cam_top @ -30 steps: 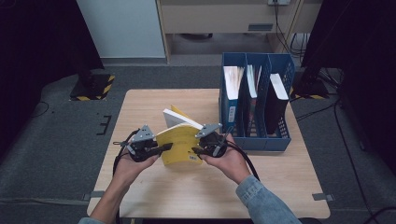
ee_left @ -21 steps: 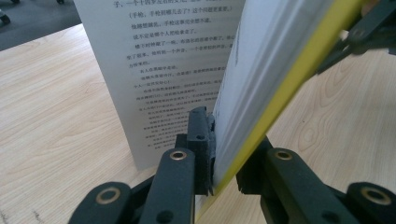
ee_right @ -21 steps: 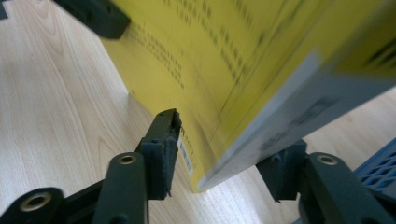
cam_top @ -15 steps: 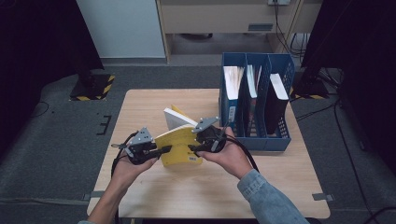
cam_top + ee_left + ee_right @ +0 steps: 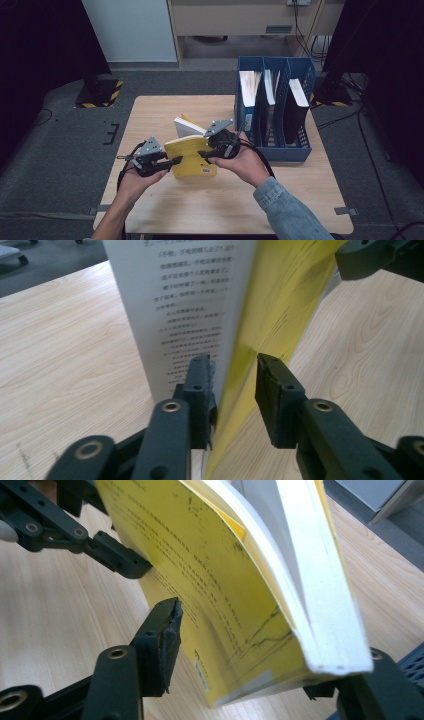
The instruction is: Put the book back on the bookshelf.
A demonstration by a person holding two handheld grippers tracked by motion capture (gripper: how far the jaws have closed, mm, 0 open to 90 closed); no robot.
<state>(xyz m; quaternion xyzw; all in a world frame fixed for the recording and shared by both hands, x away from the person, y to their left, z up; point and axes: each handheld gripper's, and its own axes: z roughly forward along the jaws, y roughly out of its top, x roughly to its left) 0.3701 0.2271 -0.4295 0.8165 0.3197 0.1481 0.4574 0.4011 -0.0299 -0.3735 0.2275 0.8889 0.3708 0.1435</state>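
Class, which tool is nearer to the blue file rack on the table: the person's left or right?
Right. The right tool holds the yellow book's edge just beside the blue file rack; the left tool is on the book's far side.

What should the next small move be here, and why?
Probably shut the left gripper on the yellow cover. Its jaws straddle the cover's edge but stand apart, one against the white page, the other off the cover. The right gripper also straddles the book, its jaws apart, so the hold looks loose.
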